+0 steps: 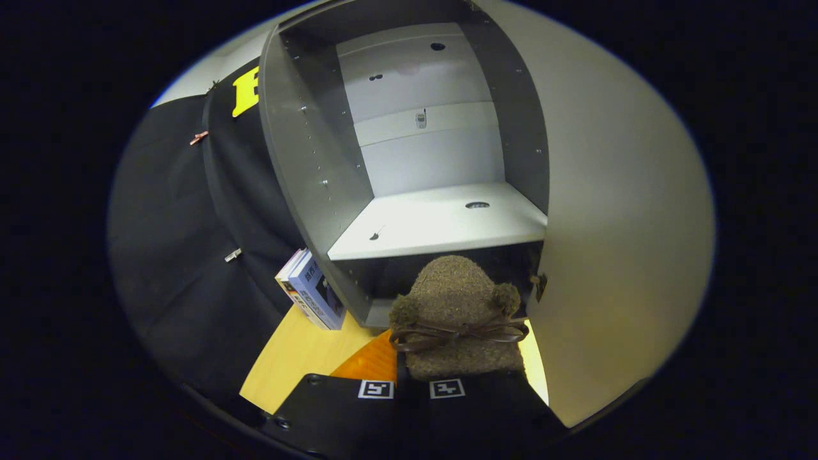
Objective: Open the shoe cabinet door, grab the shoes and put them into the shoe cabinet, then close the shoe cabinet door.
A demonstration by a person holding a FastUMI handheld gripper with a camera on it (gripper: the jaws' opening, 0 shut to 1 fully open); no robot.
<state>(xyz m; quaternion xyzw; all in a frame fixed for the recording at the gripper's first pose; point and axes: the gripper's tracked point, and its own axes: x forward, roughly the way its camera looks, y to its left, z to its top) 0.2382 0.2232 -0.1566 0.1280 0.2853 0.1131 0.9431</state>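
A brown fuzzy shoe point(457, 306) with two pom-poms and a thin bow sticks out forward from between my fingers, lifted above the wooden table. My gripper point(412, 383) is shut on its heel end. Just beyond the shoe's toe stands the grey shoe cabinet point(307, 166), its inside open to view, with a pale shelf point(434, 223) at the middle and a dark lower compartment right behind the toe. The open cabinet door point(613, 223) fills the space to the right of the shoe, seen from its pale inner face.
Several books point(310, 291) lean against the cabinet's left outer wall on the wooden table point(300, 358). An orange mat point(374, 361) lies under the fingers. Black booth cloth point(185, 243) hangs to the left of the cabinet.
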